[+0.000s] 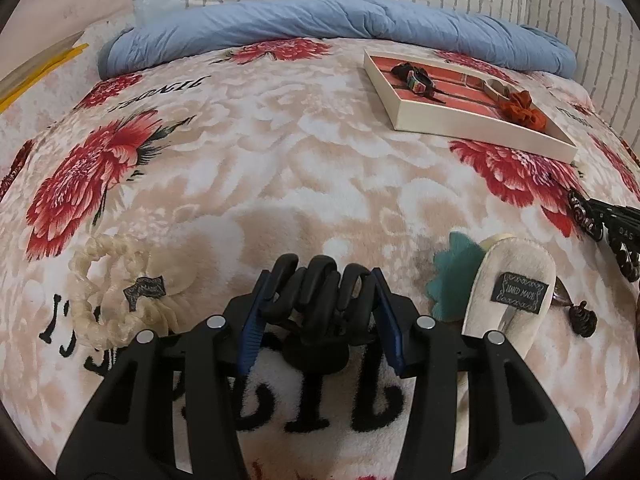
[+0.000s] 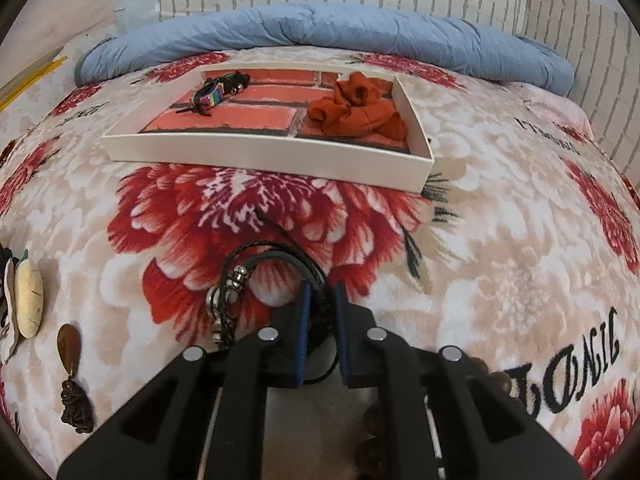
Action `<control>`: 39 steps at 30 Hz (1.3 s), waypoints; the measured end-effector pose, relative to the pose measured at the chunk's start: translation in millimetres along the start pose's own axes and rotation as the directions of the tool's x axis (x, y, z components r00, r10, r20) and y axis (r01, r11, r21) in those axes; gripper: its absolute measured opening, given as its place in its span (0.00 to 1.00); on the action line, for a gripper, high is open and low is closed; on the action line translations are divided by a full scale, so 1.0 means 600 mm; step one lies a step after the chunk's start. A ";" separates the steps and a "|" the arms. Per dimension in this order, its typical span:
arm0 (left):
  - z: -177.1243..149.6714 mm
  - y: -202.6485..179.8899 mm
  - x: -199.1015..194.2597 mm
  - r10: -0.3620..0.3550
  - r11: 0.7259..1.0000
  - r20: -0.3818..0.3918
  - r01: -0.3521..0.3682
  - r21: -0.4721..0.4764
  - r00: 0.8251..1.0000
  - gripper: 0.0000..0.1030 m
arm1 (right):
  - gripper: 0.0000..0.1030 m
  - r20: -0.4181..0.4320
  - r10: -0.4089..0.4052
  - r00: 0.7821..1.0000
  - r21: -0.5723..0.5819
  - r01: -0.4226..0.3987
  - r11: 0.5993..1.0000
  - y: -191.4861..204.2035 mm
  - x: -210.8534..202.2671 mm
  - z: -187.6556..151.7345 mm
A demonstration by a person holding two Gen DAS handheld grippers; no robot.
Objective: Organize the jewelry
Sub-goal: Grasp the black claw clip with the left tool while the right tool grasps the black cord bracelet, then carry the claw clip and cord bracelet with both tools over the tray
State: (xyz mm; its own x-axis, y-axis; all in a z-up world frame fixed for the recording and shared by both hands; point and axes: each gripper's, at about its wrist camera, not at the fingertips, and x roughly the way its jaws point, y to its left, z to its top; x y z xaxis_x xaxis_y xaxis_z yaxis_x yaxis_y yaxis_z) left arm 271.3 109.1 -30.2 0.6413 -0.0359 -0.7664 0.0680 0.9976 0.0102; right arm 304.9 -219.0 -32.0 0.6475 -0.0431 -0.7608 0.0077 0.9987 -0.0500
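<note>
My left gripper [image 1: 320,292] is shut on a black claw hair clip [image 1: 318,296], held just above the floral blanket. My right gripper [image 2: 323,292] is shut on a black braided leather bracelet [image 2: 276,264] with metal beads. A white tray with a brick-pattern bottom [image 2: 264,152] lies ahead in the right wrist view and at the far right in the left wrist view [image 1: 480,124]. It holds a multicoloured bracelet [image 2: 212,94] and an orange scrunchie [image 2: 356,108].
A cream braided scrunchie [image 1: 112,280] lies left of the left gripper. A teal piece [image 1: 452,276], a cream fuzzy hair clip [image 1: 512,280] and dark beaded jewelry [image 1: 600,220] lie to its right. A brown drop earring [image 2: 70,356] lies left of the right gripper. A blue quilt [image 2: 320,28] lines the brick wall.
</note>
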 end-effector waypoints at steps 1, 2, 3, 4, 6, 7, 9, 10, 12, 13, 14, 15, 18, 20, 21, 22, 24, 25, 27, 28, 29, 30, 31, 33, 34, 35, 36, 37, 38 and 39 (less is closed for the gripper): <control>0.002 0.002 -0.001 0.001 1.000 0.003 -0.001 -0.004 1.000 0.46 | 0.12 0.005 0.000 1.000 -0.001 0.000 1.000 0.000 -0.002 0.002; 0.005 0.004 -0.002 0.002 1.000 0.005 -0.002 -0.010 1.000 0.46 | 0.12 0.011 0.002 1.000 -0.002 -0.002 1.000 0.000 -0.006 0.004; 0.009 0.006 -0.004 0.004 1.000 0.007 -0.003 -0.014 1.000 0.46 | 0.12 0.018 0.003 1.000 -0.002 -0.003 1.000 0.000 -0.009 0.006; 0.012 0.006 -0.006 0.005 1.000 0.010 -0.005 -0.016 1.000 0.46 | 0.12 0.023 0.004 1.000 -0.001 -0.004 1.000 -0.001 -0.011 0.007; 0.025 0.005 -0.012 0.010 1.000 0.022 -0.010 -0.017 1.000 0.46 | 0.12 0.035 0.007 0.999 0.006 -0.007 1.000 -0.004 -0.017 0.014; 0.034 0.003 -0.017 0.012 1.000 0.033 -0.011 -0.015 0.999 0.46 | 0.12 0.040 0.008 0.999 0.010 -0.009 1.000 -0.005 -0.020 0.016; 0.051 -0.003 -0.025 0.010 1.000 0.050 -0.009 -0.014 0.999 0.46 | 0.12 0.054 0.011 0.999 0.017 -0.012 1.000 -0.008 -0.026 0.024; 0.057 -0.005 -0.028 0.008 1.000 0.056 -0.007 -0.014 0.998 0.46 | 0.12 0.060 0.012 0.998 0.021 -0.013 1.000 -0.010 -0.028 0.028; 0.077 -0.013 -0.035 -0.003 1.000 0.071 0.004 -0.013 0.997 0.46 | 0.12 0.073 0.015 0.997 0.032 -0.017 0.999 -0.014 -0.033 0.038; 0.089 -0.020 -0.038 -0.009 1.000 0.079 0.010 -0.010 0.997 0.46 | 0.12 0.077 0.018 0.997 0.036 -0.021 0.999 -0.016 -0.035 0.043; 0.097 -0.026 -0.040 -0.013 1.000 0.084 0.013 -0.007 0.996 0.46 | 0.12 0.084 0.021 0.996 0.039 -0.024 0.999 -0.018 -0.038 0.050; 0.105 -0.031 -0.042 -0.018 1.000 0.090 0.019 -0.005 0.996 0.46 | 0.12 0.091 0.022 0.996 0.040 -0.025 0.999 -0.020 -0.040 0.056; 0.134 -0.052 -0.043 -0.030 1.000 0.103 0.030 0.002 0.994 0.46 | 0.12 0.111 0.025 0.993 0.047 -0.030 0.998 -0.027 -0.045 0.077; 0.155 -0.067 -0.041 -0.035 0.999 0.111 0.034 0.010 0.993 0.46 | 0.12 0.122 0.028 0.992 0.055 -0.034 0.998 -0.033 -0.046 0.093; 0.166 -0.074 -0.040 -0.035 0.999 0.116 0.034 0.013 0.993 0.46 | 0.12 0.126 0.027 0.992 0.059 -0.035 0.998 -0.036 -0.045 0.105; 0.177 -0.081 -0.039 -0.036 0.999 0.120 0.034 0.016 0.992 0.46 | 0.12 0.132 0.024 0.991 0.063 -0.033 0.997 -0.039 -0.044 0.116; 0.201 -0.094 -0.033 -0.041 0.999 0.128 0.039 0.013 0.991 0.46 | 0.12 0.140 0.022 0.990 0.068 -0.032 0.997 -0.042 -0.043 0.133; 0.212 -0.100 -0.030 -0.045 0.999 0.131 0.044 0.011 0.990 0.46 | 0.12 0.143 0.023 0.989 0.069 -0.033 0.997 -0.044 -0.042 0.141; 0.238 -0.115 -0.018 -0.047 0.999 0.133 0.045 0.016 0.990 0.46 | 0.12 0.151 0.021 0.988 0.069 -0.032 0.997 -0.047 -0.037 0.161; 0.245 -0.120 -0.014 -0.046 0.999 0.133 0.044 0.019 0.990 0.46 | 0.12 0.155 0.020 0.988 0.068 -0.030 0.997 -0.049 -0.033 0.172; 0.258 -0.128 -0.006 -0.042 0.999 0.132 0.039 0.025 0.990 0.46 | 0.12 0.156 0.019 0.988 0.069 -0.030 0.997 -0.051 -0.029 0.179; 0.266 -0.134 0.000 -0.039 0.999 0.132 0.035 0.029 0.991 0.46 | 0.12 0.157 0.020 0.987 0.070 -0.031 0.997 -0.053 -0.023 0.187; 0.274 -0.139 0.006 -0.037 0.999 0.132 0.034 0.031 0.991 0.46 | 0.12 0.157 0.019 0.987 0.070 -0.031 0.997 -0.054 -0.019 0.192; 0.290 -0.151 0.020 -0.043 0.999 0.126 0.040 0.031 0.991 0.46 | 0.12 0.159 0.018 0.987 0.069 -0.029 0.997 -0.057 -0.006 0.206; 0.297 -0.158 0.028 -0.046 0.999 0.124 0.042 0.033 0.991 0.46 | 0.12 0.159 0.017 0.987 0.067 -0.028 0.997 -0.058 -0.001 0.211; 0.303 -0.166 0.035 -0.048 0.998 0.124 0.043 0.038 0.991 0.46 | 0.12 0.159 0.013 0.987 0.063 -0.024 0.998 -0.059 0.006 0.218; 0.307 -0.172 0.041 -0.051 0.998 0.123 0.046 0.043 0.991 0.46 | 0.12 0.160 0.008 0.987 0.058 -0.017 0.998 -0.061 0.012 0.224; 0.312 -0.182 0.050 -0.055 0.998 0.120 0.049 0.048 0.991 0.46 | 0.12 0.161 0.003 0.987 0.057 -0.013 0.998 -0.060 0.016 0.228; 0.315 -0.187 0.056 -0.057 0.997 0.118 0.052 0.051 0.991 0.46 | 0.12 0.159 0.000 0.987 0.060 -0.010 0.998 -0.063 0.023 0.234; 0.320 -0.194 0.064 -0.060 0.997 0.113 0.054 0.054 0.992 0.46 | 0.12 0.157 -0.004 0.988 0.066 -0.007 0.998 -0.067 0.030 0.239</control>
State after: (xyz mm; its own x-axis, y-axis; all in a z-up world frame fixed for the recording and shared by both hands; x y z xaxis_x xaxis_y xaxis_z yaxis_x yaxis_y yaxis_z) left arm 434.5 -19.4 62.5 0.7185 -0.1023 -0.6880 0.1437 0.9896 0.0029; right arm 425.6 -256.3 49.2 0.7592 -0.0420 -0.6495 0.0536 0.9986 -0.0019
